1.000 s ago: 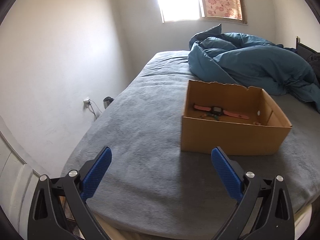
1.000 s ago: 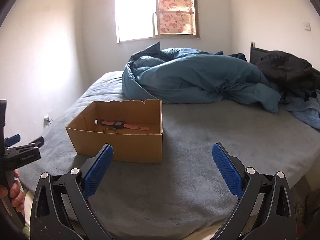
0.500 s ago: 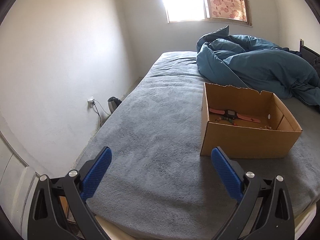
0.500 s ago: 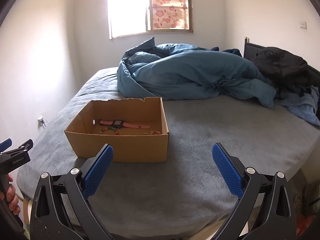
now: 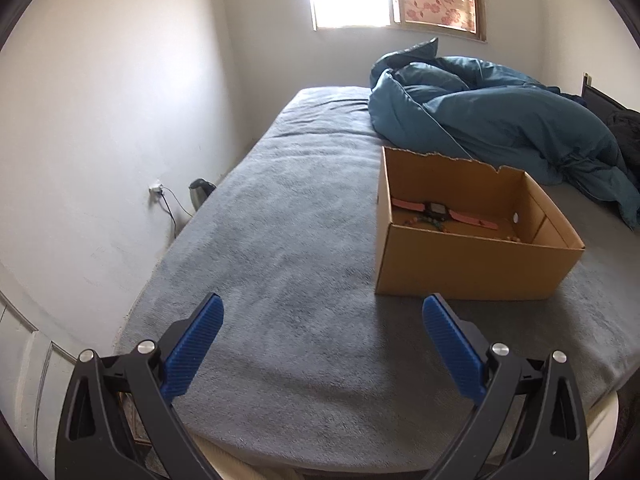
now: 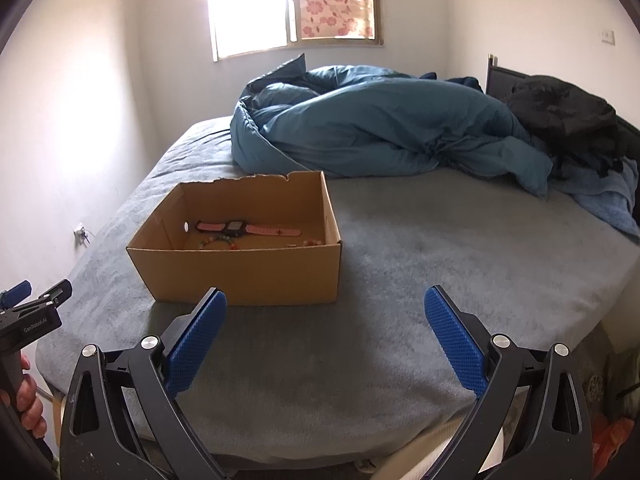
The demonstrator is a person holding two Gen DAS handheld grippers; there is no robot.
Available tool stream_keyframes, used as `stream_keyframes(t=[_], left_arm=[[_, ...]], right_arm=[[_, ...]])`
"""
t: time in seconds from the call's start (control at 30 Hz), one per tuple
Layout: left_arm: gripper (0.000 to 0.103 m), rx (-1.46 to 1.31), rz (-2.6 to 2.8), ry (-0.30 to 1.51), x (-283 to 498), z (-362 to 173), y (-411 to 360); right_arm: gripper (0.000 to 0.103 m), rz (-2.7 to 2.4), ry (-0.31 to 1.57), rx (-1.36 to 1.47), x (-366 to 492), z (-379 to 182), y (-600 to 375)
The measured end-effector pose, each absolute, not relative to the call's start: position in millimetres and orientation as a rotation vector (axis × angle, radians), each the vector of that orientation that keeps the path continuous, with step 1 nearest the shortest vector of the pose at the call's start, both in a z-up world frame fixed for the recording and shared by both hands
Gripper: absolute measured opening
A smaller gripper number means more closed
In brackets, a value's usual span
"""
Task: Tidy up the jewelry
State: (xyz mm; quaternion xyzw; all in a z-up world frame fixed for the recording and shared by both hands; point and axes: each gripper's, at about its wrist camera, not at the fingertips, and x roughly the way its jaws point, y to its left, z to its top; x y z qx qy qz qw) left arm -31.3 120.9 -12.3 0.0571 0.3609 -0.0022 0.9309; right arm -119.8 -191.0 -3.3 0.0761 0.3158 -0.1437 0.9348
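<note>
Left wrist view: the left gripper point(image 5: 322, 322), black frame with ribbed blue pads point(image 5: 192, 354), fills the lower frame, jaws spread wide and holding nothing, above a grey, short-pile bed cover point(image 5: 280, 264). Right of centre stands an open rectangular cardboard box point(image 5: 468, 268) with smooth brown walls and a ragged, torn far rim. On its floor lies a watch point(image 5: 436, 210), flat, with a pink strap and a dark square face; just in front of it a small beaded piece point(image 5: 424, 222), too small to make out in detail. A crumpled, puffy blue duvet point(image 5: 492, 120) is heaped behind the box, in the upper right. At left centre, a wall socket point(image 5: 155, 189) with a dark cable.

Right wrist view: the right gripper point(image 6: 326, 318), of the same build, occupies the lower frame, likewise released and empty. The box point(image 6: 240, 272) sits left of centre, its near wall just beyond the left pad. Inside: the watch point(image 6: 244, 229), a string of beads point(image 6: 218, 240) in front of it, and small loose pieces point(image 6: 310, 243) toward the right corner. The duvet point(image 6: 384, 128) lies across the upper middle; a dark bundle of cloth point(image 6: 568, 114) at upper right. At the lower left edge, a hand point(image 6: 28, 404) grips the handle of the left gripper.
</note>
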Motion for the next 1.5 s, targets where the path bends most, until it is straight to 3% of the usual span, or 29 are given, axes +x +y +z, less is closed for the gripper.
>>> stream_keyframes(t=[1.5], left_arm=[[0.098, 0.148, -0.027, 0.756, -29, -6, 103]], right_arm=[[0.095, -0.291, 0.687, 0.151, -117, -7, -196]])
